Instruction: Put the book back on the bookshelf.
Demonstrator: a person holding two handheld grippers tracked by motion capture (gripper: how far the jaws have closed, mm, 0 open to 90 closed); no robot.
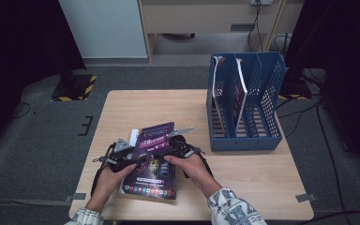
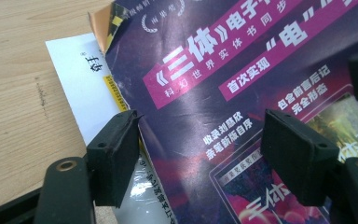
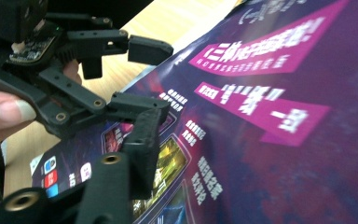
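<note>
Purple magazine point(image 1: 152, 157) near table's point(image 1: 243, 168) front edge

The purple magazine point(image 3: 270, 107) is running off the right gripper view's edges, its near print blurring. It is hiding most of the white sheet point(image 2: 81, 88) beneath, and perhaps the right gripper's second jaw.

Overhead plus two close magazine point(image 1: 152, 157) views
</note>
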